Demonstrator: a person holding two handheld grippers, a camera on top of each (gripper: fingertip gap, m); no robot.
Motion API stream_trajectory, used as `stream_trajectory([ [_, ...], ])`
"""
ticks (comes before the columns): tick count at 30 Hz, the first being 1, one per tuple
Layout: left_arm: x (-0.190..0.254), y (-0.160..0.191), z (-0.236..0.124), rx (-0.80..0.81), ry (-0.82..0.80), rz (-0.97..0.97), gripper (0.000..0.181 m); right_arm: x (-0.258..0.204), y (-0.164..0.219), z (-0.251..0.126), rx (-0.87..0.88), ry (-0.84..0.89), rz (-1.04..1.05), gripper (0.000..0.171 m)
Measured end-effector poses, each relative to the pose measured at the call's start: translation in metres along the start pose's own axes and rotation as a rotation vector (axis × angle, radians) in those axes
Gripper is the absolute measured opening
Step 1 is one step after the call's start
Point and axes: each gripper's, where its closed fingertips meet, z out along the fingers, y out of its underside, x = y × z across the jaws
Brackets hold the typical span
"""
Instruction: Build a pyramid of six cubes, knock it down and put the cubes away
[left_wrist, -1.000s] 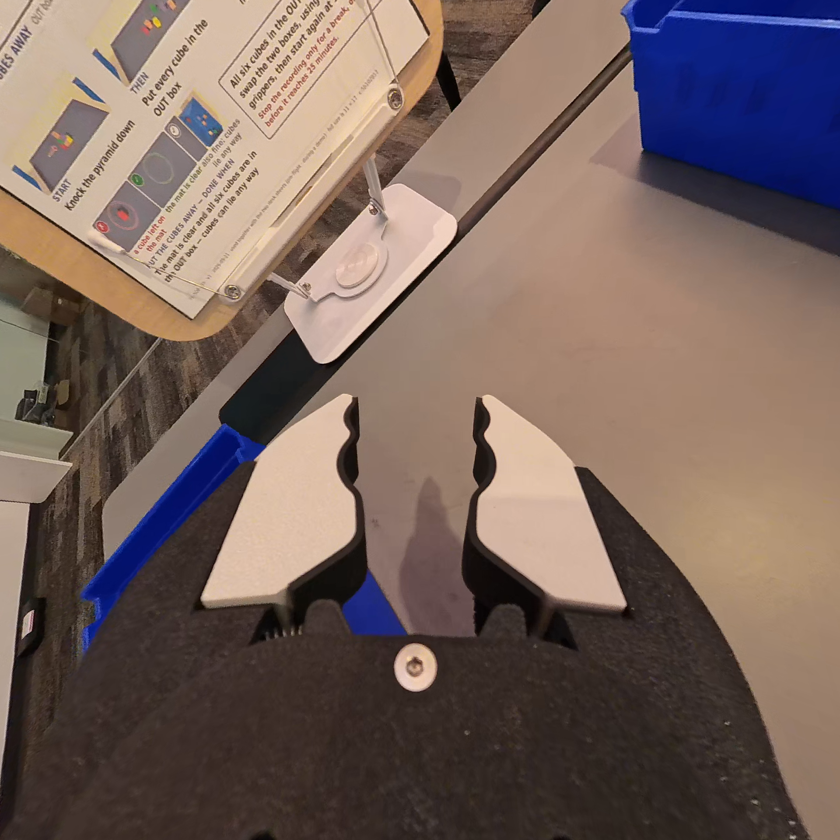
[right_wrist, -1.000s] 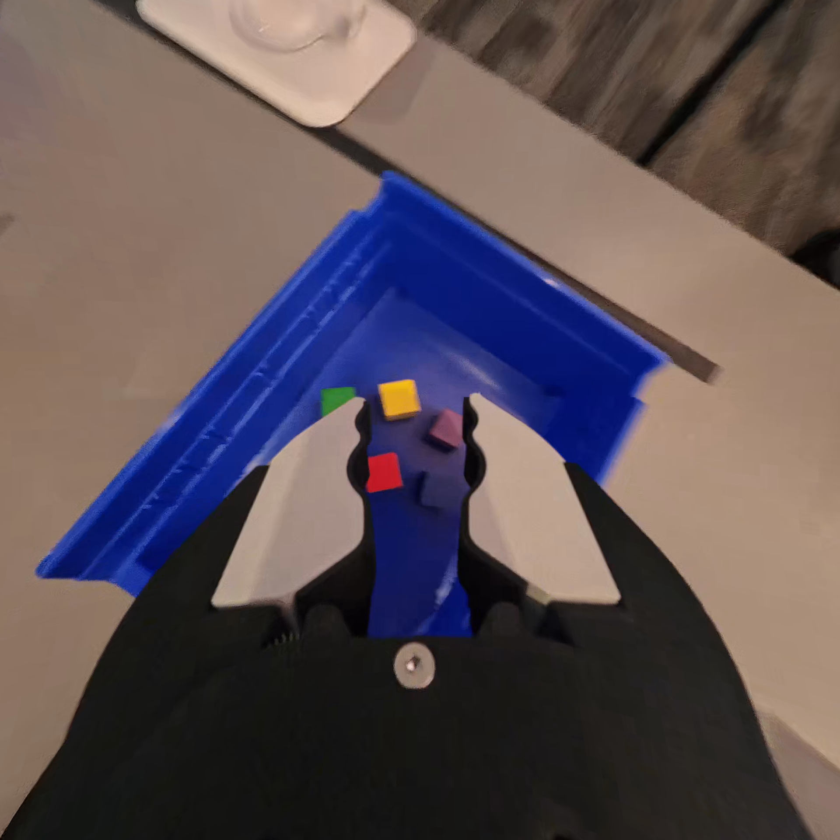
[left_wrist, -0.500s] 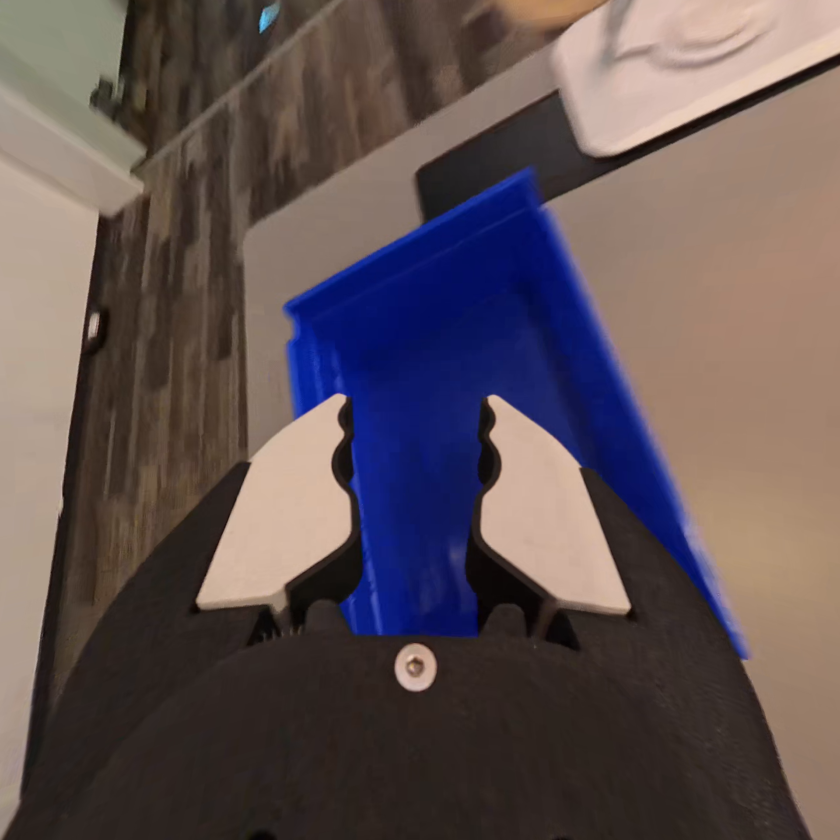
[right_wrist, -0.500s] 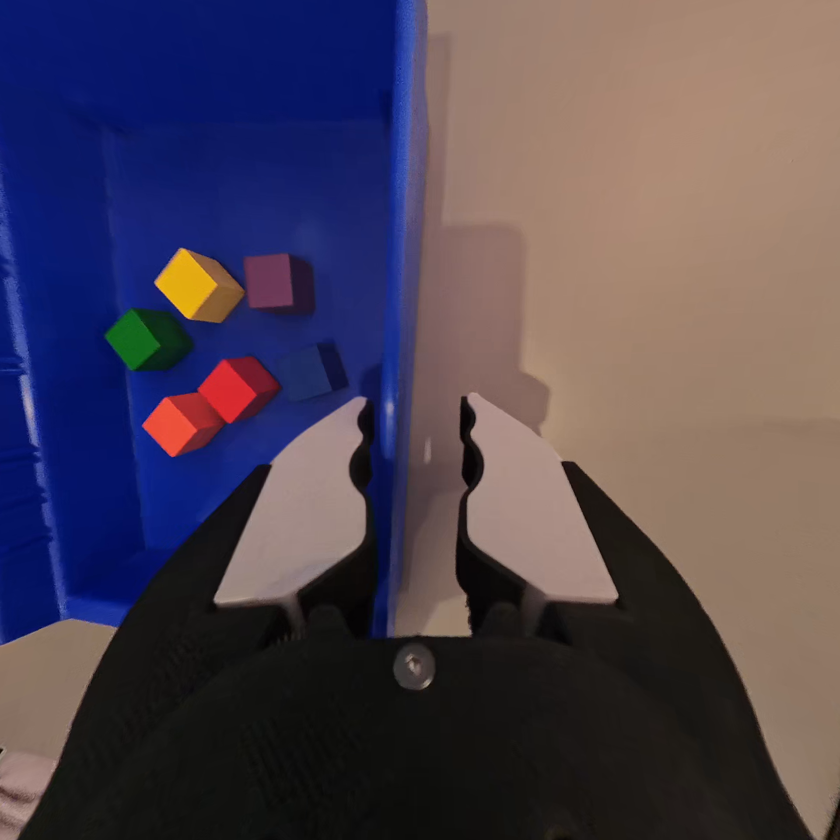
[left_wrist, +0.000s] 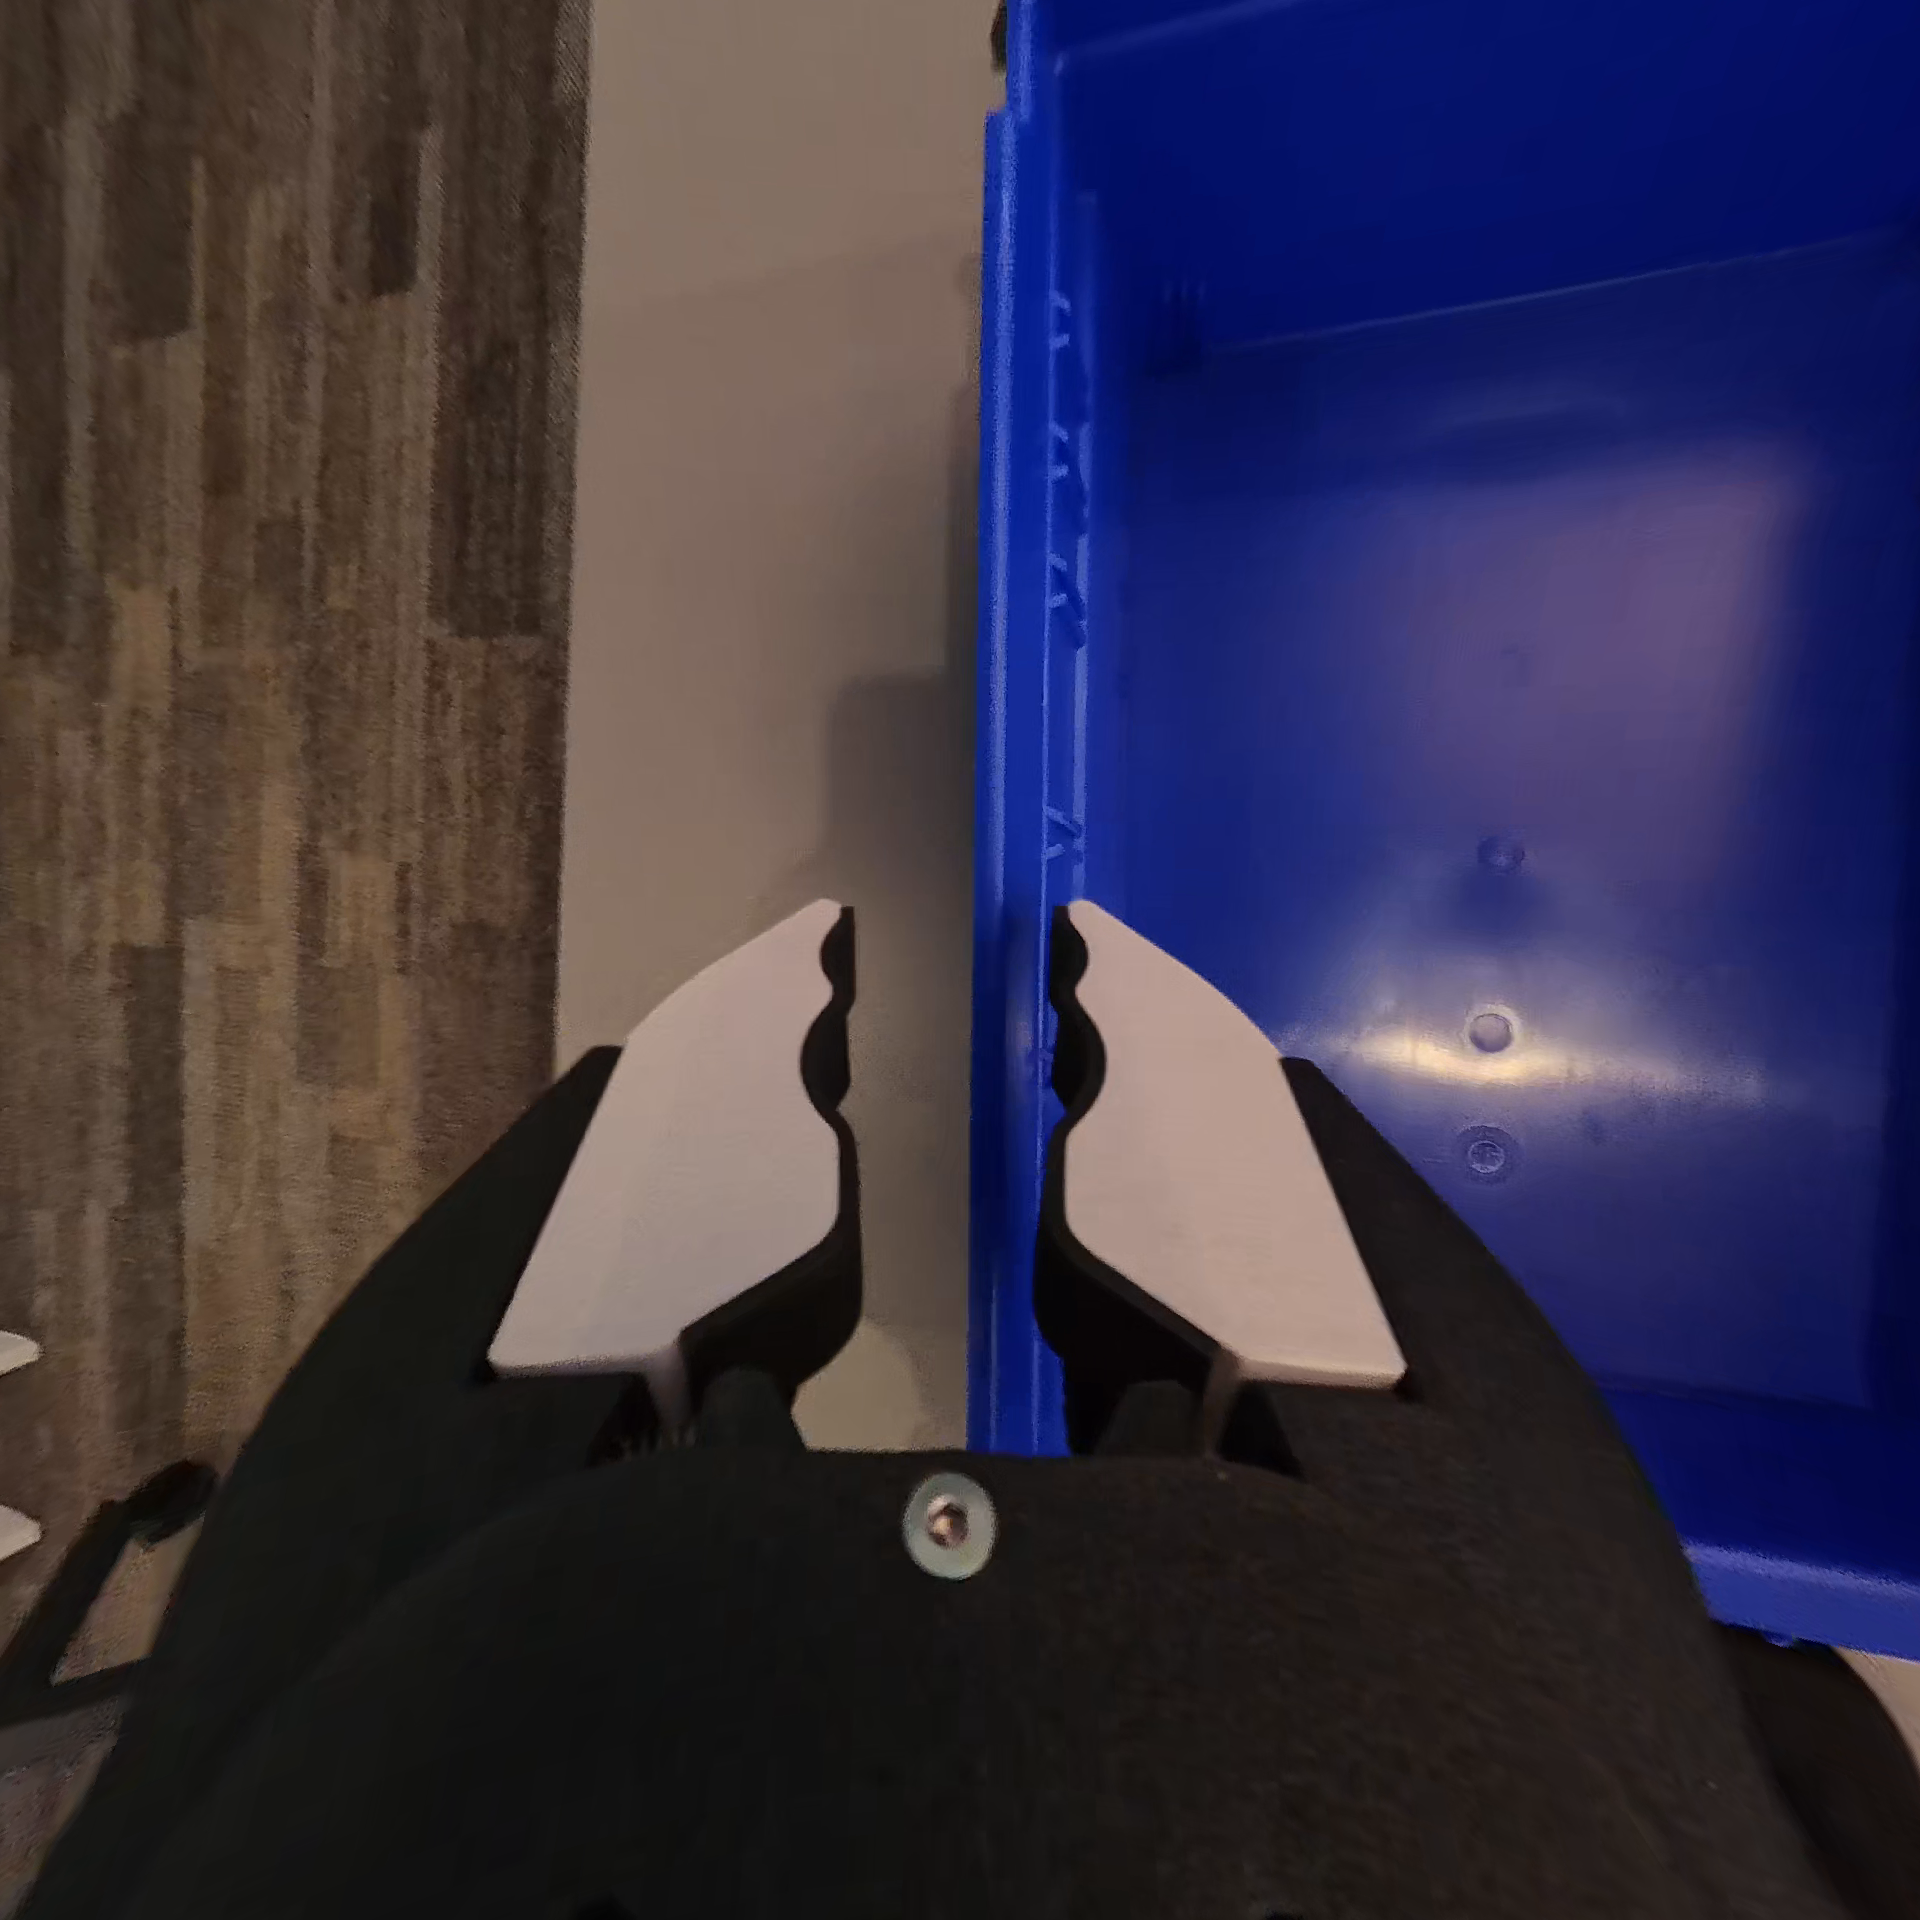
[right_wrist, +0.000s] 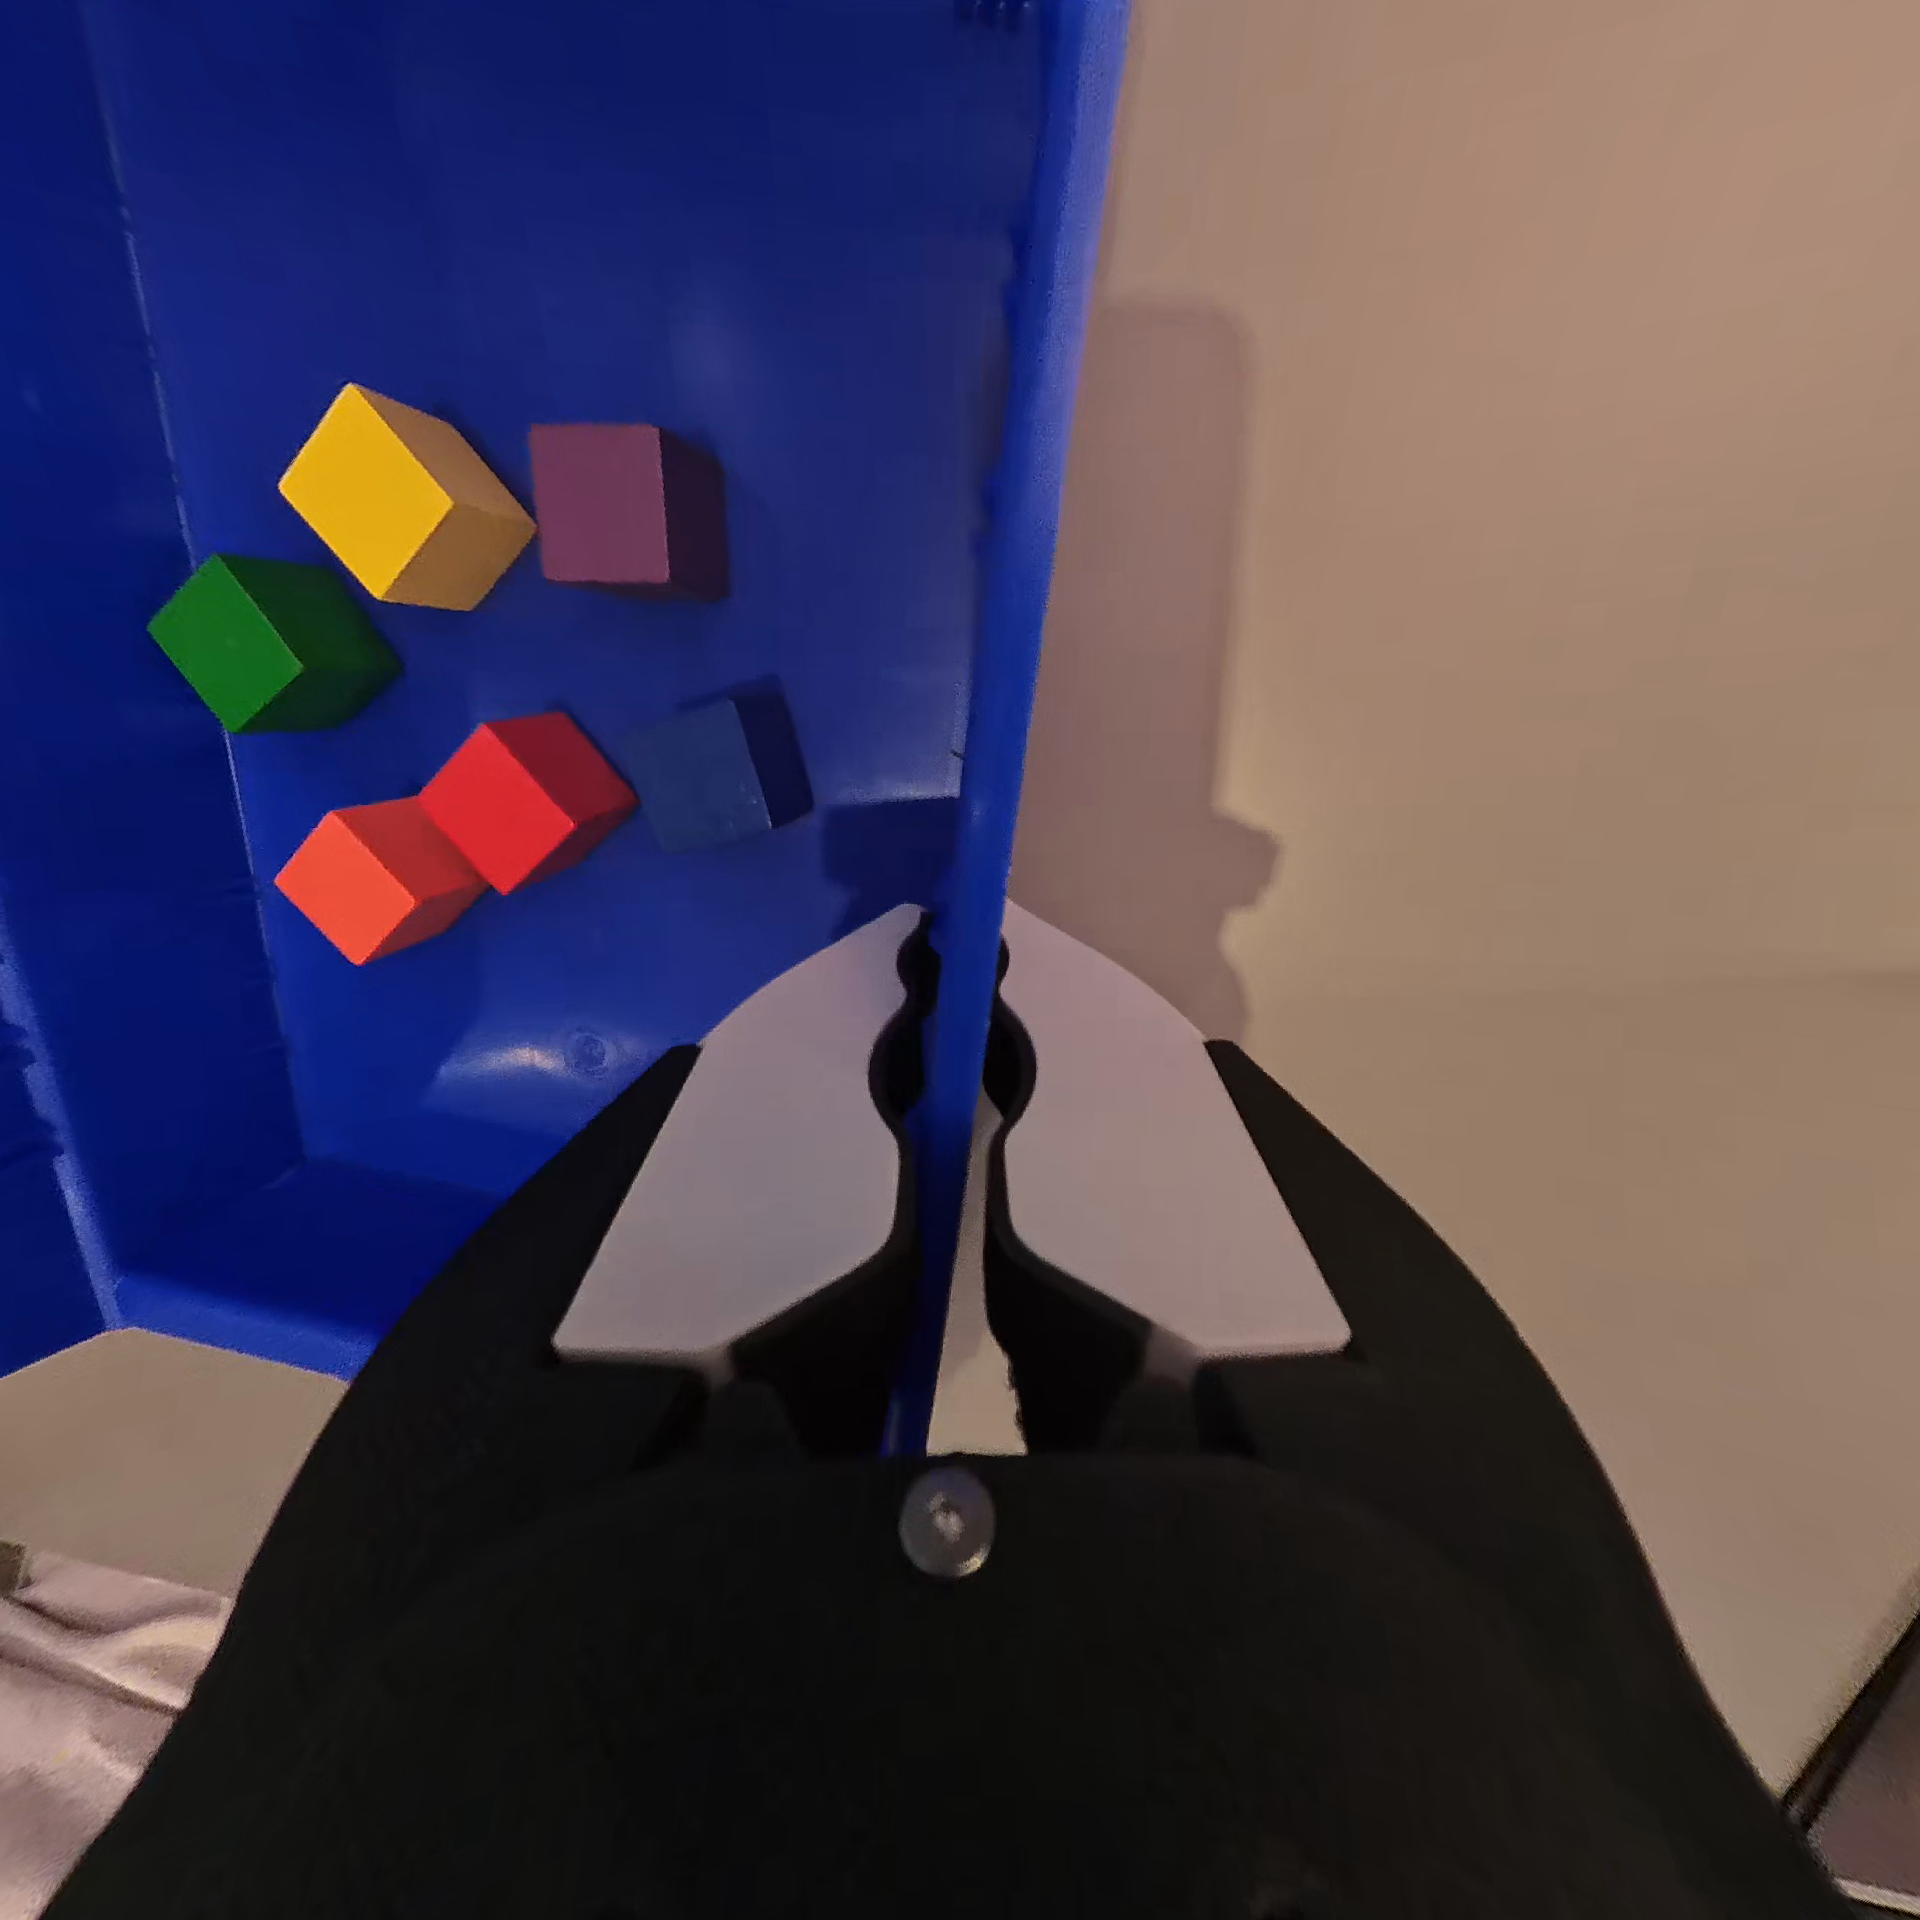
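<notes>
The right gripper (right_wrist: 951, 925) points down over the right wall of a blue bin (right_wrist: 1023, 520), its jaws closed on that wall: one finger sits inside the bin, the other outside over the table (right_wrist: 1507, 727). All six cubes lie loose on the floor of this bin, left of the gripper: yellow cube (right_wrist: 400, 499), purple cube (right_wrist: 618, 509), green cube (right_wrist: 265, 644), red cube (right_wrist: 520, 795), orange cube (right_wrist: 374, 878) touching the red one, and blue cube (right_wrist: 717, 769) nearest the gripped wall. The left gripper (left_wrist: 951, 914) also points down, straddling the left wall of a second bin (left_wrist: 1013, 623); its jaws stand apart on either side of that wall, the right finger close to or touching it, the left clear over the table. Carpet (left_wrist: 281, 623) shows beyond the table edge.
</notes>
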Motion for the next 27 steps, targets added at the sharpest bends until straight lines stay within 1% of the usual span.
stream_trajectory([
  [5,0.014,0.033,0.016,-0.2,0.081,0.021,0.033,-0.002,0.001,0.0,0.001,-0.001,0.003,0.008],
  [6,0.017,0.036,0.018,-0.218,0.097,0.024,0.033,-0.002,0.001,0.0,0.0,-0.003,0.002,0.008],
  [8,0.024,0.036,0.021,-0.223,0.135,0.013,0.03,-0.003,0.002,0.0,-0.002,-0.003,-0.003,0.008],
  [9,0.023,0.036,0.022,-0.227,0.127,0.006,0.028,-0.003,0.002,0.0,-0.003,-0.003,-0.003,0.008],
  [10,0.021,0.036,0.023,-0.231,0.113,0.009,0.022,-0.004,0.002,0.0,-0.004,-0.005,-0.001,0.009],
  [12,0.024,0.035,0.022,-0.229,0.131,0.013,0.019,-0.005,0.002,0.0,-0.008,-0.005,-0.002,0.009],
  [17,0.053,0.027,0.017,-0.205,0.272,0.029,0.009,-0.013,0.003,0.001,-0.025,-0.013,-0.012,0.009],
  [20,0.075,0.022,0.014,-0.199,0.313,0.086,0.008,-0.023,0.003,0.003,-0.04,-0.023,-0.024,0.01],
  [23,0.099,0.022,0.007,-0.225,0.335,0.152,0.009,-0.036,0.002,0.005,-0.06,-0.033,-0.036,0.01],
  [27,0.12,0.022,0.001,-0.266,0.255,0.268,0.018,-0.056,0.003,0.008,-0.097,-0.049,-0.072,0.01],
])
